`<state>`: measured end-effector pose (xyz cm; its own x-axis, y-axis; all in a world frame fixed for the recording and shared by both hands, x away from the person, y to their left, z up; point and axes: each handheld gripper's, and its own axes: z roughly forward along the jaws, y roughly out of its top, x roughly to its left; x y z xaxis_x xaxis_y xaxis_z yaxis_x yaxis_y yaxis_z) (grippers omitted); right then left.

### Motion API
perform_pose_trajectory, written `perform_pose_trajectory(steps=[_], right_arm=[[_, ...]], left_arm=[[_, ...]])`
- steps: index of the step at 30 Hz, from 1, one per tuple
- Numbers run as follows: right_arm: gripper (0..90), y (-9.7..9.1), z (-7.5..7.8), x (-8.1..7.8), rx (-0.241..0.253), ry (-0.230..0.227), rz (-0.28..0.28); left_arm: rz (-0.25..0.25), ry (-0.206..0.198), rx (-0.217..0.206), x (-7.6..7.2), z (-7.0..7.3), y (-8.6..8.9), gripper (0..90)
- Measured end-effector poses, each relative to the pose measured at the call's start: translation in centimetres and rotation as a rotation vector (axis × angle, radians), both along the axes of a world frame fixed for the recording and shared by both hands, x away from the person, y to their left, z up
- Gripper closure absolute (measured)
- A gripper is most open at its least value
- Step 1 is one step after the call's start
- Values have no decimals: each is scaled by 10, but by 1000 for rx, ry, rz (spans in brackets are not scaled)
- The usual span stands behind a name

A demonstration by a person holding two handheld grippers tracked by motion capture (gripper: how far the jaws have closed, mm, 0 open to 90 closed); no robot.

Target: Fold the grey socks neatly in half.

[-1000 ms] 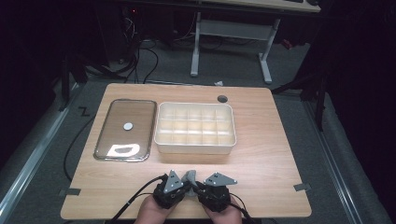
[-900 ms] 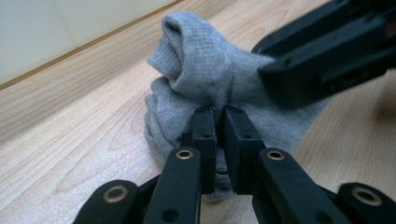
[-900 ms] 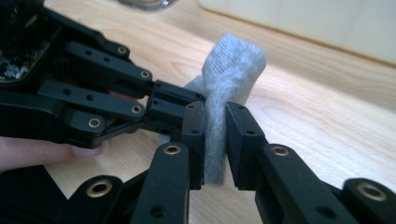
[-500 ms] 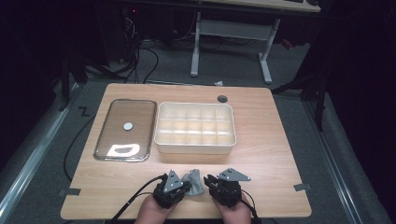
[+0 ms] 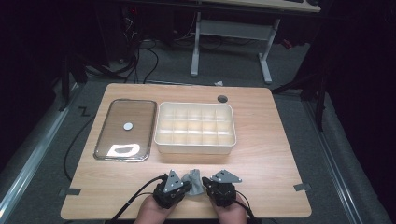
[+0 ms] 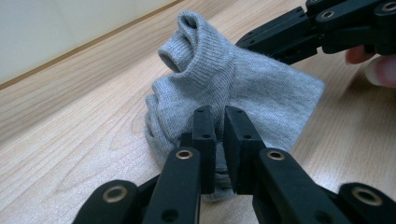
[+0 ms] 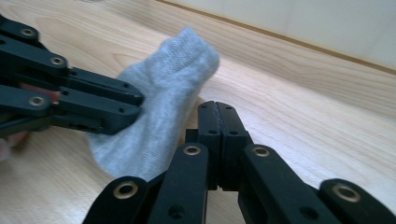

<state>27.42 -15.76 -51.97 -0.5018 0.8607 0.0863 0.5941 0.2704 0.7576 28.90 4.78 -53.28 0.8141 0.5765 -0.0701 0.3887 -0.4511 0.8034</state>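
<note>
A small grey sock (image 5: pixel 195 181) lies bunched on the wooden table (image 5: pixel 271 158) near its front edge, between my two grippers. My left gripper (image 5: pixel 184 187) is shut on the sock (image 6: pixel 233 79): grey cloth sits pinched in the narrow slit at its tips (image 6: pixel 218 112). My right gripper (image 5: pixel 208 187) comes at the sock from the other side. Its jaws have just closed and now stand pressed flat together (image 7: pixel 218 106). No cloth shows between them, and the sock (image 7: pixel 163 102) hangs just to their left, against the left gripper (image 7: pixel 93 102).
A white box (image 5: pixel 195 145) with several compartments stands mid-table behind the sock. To its left lies a shiny metal tray (image 5: pixel 105 135) holding a small white disc (image 5: pixel 128 125). A dark round hole (image 5: pixel 222 98) marks the far edge. The table's front edge runs right under my hands.
My right gripper drew a little to the right, then came back in against the sock. The left gripper and the sock stayed where they were.
</note>
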Motion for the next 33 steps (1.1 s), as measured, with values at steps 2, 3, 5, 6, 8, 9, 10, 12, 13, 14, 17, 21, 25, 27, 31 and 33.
perform_pose_trajectory(steps=[2, 3, 5, 6, 8, 9, 10, 12, 13, 14, 17, 21, 25, 27, 31, 33], right_arm=[[900, 1, 0, 0, 7, 0, 10], [900, 1, 0, 0, 12, -2, 13], [900, 3, 1, -1, 5, -11, 21], [900, 4, 1, -2, -1, -9, 29], [900, 5, 2, -3, 4, -14, 46], [900, 6, 3, -3, 2, -15, 51], [900, 7, 4, -3, 3, -14, 53], [900, 10, 5, -4, 1, -18, 69], [900, 11, 6, -5, 3, -14, 77], [900, 13, 7, -5, 5, -13, 85], [900, 19, 9, -5, 9, -7, 93], [900, 24, 11, -5, -6, -16, 94], [900, 23, 10, -4, -9, -17, 96], [900, 21, 10, -4, -10, -15, 94], [900, 18, 8, -4, -6, -13, 79], [900, 16, 8, -3, -5, -10, 73]], left_arm=[[0, -1, 0, 0, 0, 0, 830], [0, -1, 1, 0, 0, 0, 830], [1, -3, 2, 0, 0, 0, 830], [1, -4, 3, 0, 0, 0, 830], [0, -6, 3, -1, 0, 0, 830], [-1, -6, 6, -1, 0, 0, 830], [0, -8, 6, -1, 0, -1, 830], [0, -12, 8, -1, 0, -1, 831], [0, -13, 9, -1, 0, -1, 831], [1, -16, 10, -1, 0, -1, 831], [2, -16, 11, -1, 0, -1, 832], [9, -18, 13, -2, 0, -1, 841], [7, -29, 19, -2, 1, -1, 842], [3, -36, 23, -3, 1, -1, 844], [0, -25, 2, -2, 1, 2, 842], [2, -22, -14, -2, 2, 4, 840]])
